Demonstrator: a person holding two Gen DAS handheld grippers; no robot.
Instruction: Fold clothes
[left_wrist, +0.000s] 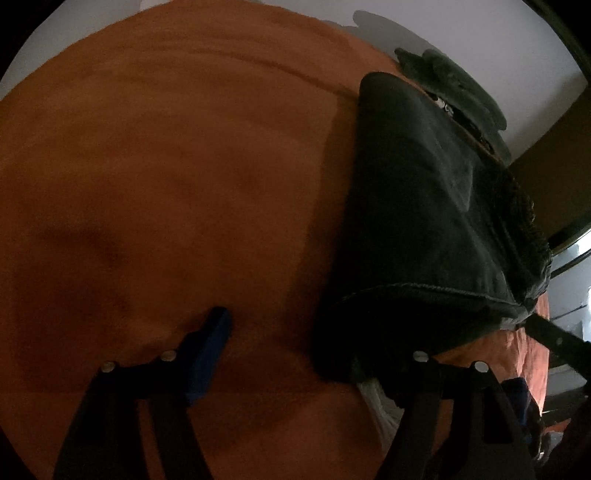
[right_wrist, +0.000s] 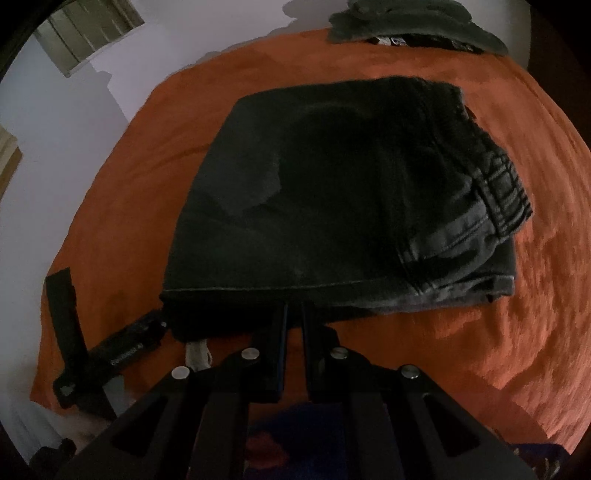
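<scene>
Left wrist view, trousers: the dark trousers (left_wrist: 424, 229) lie folded on the orange blanket (left_wrist: 166, 166), to the right of the gripper, with one stitched edge nearest the camera.
Left wrist view, handling: thick, denim-like cloth, so I judge it heavy for clothing, soft but holding its creases, not slippery; the stitched edge looks like the best place to grip.
Left wrist view, jaws: the left gripper (left_wrist: 317, 354) stands wide open; its blue-padded finger rests over bare blanket, and the other finger is partly hidden at the trousers' near corner. It holds nothing.
Left wrist view, beyond: a second dark garment (left_wrist: 454, 81) lies at the far edge of the blanket.
Right wrist view, trousers: the trousers (right_wrist: 332, 192) lie as a compact stack in the middle of the blanket (right_wrist: 498, 295), waistband and belt loops bunched at the right.
Right wrist view, jaws: the right gripper (right_wrist: 293, 314) is nearly closed, a thin slit between its fingers, tips at the near stitched edge; whether cloth is pinched I cannot tell.
Right wrist view, side: the left gripper (right_wrist: 92, 350) lies at the left, by the stack's near corner.
</scene>
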